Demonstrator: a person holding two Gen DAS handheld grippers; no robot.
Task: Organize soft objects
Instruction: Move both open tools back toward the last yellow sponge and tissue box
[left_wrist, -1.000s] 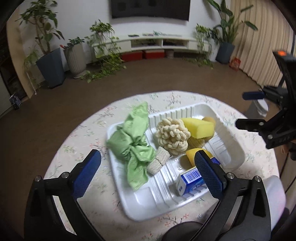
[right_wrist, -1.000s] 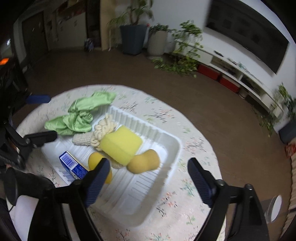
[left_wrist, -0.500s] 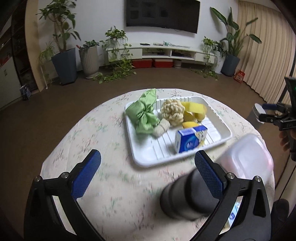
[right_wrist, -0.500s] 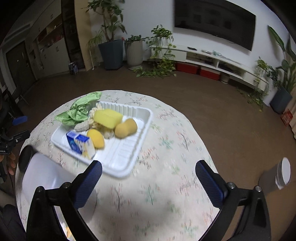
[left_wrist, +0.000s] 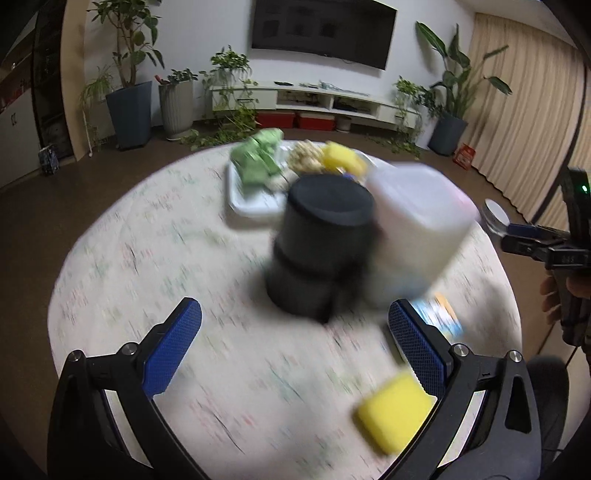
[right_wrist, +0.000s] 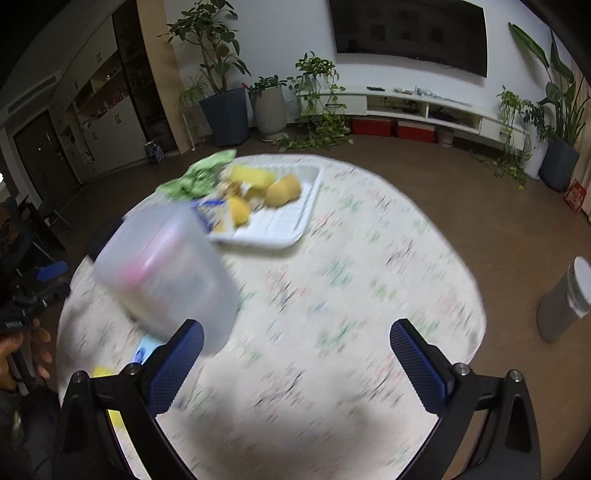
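A white tray (left_wrist: 240, 201) (right_wrist: 295, 221) at the far side of the round table holds a green cloth (left_wrist: 256, 162) (right_wrist: 195, 177), a cream knotted ball (left_wrist: 304, 158), yellow sponges (left_wrist: 341, 158) (right_wrist: 251, 175), a yellow-brown lump (right_wrist: 284, 190) and a blue-white box (right_wrist: 210, 208). A loose yellow sponge (left_wrist: 395, 415) lies near the front edge, beside the right finger of my left gripper (left_wrist: 295, 343). My left gripper is open and empty. My right gripper (right_wrist: 295, 363) stands open over bare tablecloth, holding nothing.
A black cylinder (left_wrist: 321, 243) and a translucent plastic container (left_wrist: 417, 221) (right_wrist: 166, 273) stand mid-table before the tray. A small blue-white packet (left_wrist: 439, 317) lies behind the container. A grey bin (right_wrist: 565, 299) stands on the floor to the right. Potted plants line the far wall.
Both grippers have pulled back from the tray toward the table's near side. The tray now looks far off, and the black cylinder, container and loose yellow sponge have come into view.
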